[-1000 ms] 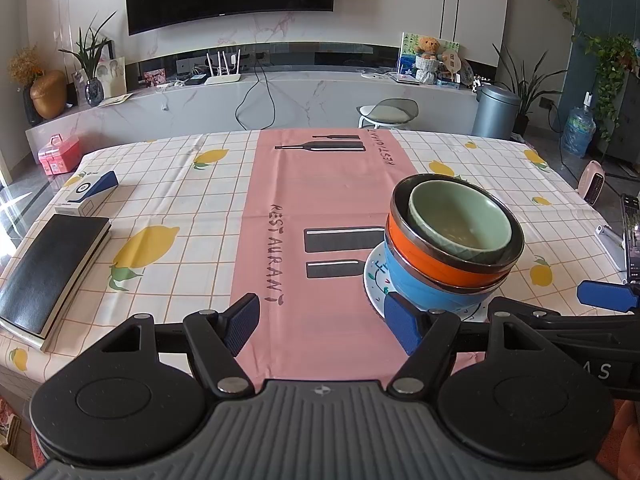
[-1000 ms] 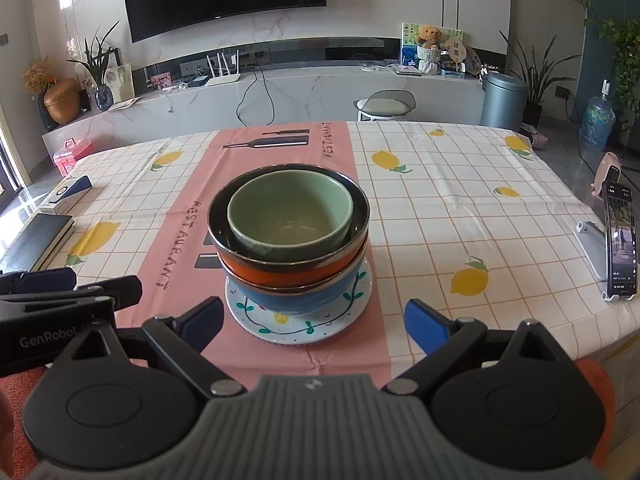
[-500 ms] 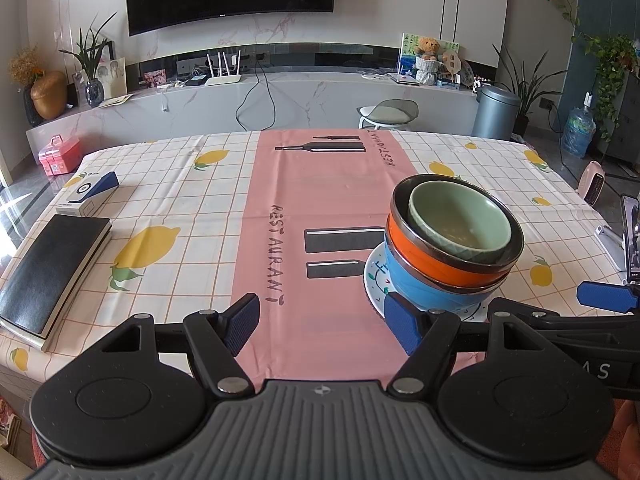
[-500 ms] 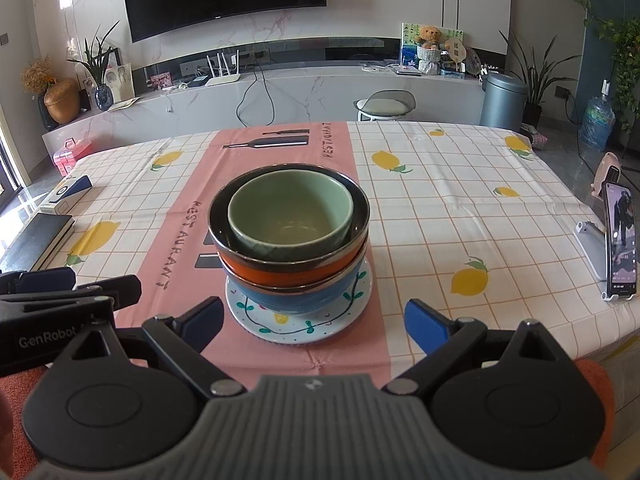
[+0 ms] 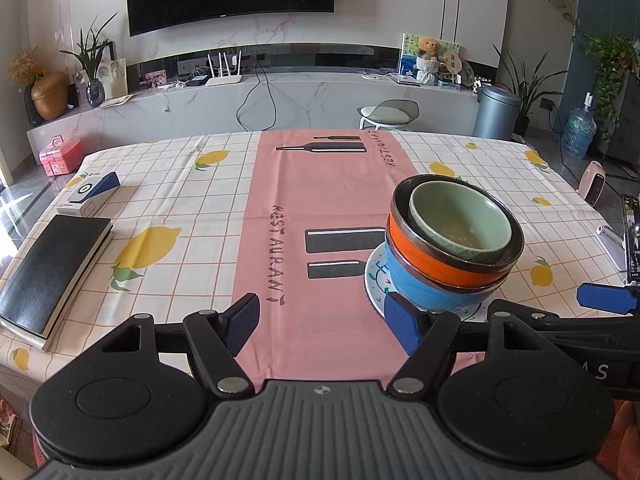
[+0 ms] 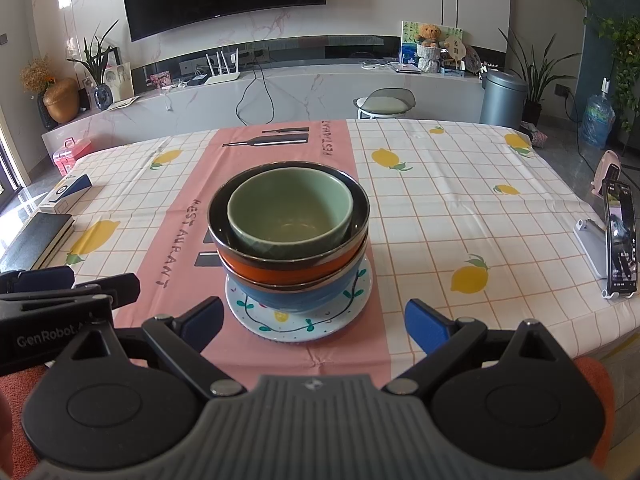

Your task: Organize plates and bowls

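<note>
We've got the stack dead centre on the pink runner (image 6: 280, 152): green bowl (image 6: 290, 210) nested in the orange bowl (image 6: 288, 270), that in the blue bowl (image 6: 296, 298), all on the patterned plate (image 6: 298, 320). Our right gripper (image 6: 314, 320) hovers low before it, fingers spread wide, holding nothing, and our left gripper (image 5: 322, 322) sits alongside, equally spread. Only the right view catches the propped phone (image 6: 620, 236); the left shows the black book (image 5: 52, 268).
</note>
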A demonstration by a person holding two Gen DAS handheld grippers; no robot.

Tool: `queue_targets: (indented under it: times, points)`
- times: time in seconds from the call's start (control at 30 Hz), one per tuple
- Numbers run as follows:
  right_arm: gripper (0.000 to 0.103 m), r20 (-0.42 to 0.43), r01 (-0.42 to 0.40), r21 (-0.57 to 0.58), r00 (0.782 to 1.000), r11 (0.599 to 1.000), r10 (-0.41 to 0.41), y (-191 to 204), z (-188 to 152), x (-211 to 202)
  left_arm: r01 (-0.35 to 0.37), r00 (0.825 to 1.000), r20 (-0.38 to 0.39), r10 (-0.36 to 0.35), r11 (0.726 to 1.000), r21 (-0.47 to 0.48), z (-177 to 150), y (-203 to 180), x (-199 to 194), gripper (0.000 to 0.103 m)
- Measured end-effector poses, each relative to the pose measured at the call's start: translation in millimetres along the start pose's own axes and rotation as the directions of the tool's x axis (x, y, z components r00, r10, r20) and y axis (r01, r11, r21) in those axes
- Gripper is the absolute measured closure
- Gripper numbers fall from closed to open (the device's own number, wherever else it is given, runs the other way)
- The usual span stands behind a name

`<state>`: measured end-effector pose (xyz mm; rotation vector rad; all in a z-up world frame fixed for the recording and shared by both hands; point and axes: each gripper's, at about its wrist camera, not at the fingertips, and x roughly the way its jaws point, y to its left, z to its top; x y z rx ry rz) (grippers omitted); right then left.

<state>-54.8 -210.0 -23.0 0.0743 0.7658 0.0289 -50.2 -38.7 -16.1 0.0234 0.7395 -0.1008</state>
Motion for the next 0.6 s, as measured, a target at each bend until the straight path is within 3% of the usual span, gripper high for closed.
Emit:
queue_targets:
  times: [0.6]
  points:
    - [0.008,-0.012,-0.003,0.007,1.000,1.000,0.004,0.4,-1.7,1.5,0.001,1.000,0.006,-0.001,1.000,0.001,1.4,-0.3,-3.0,0.019]
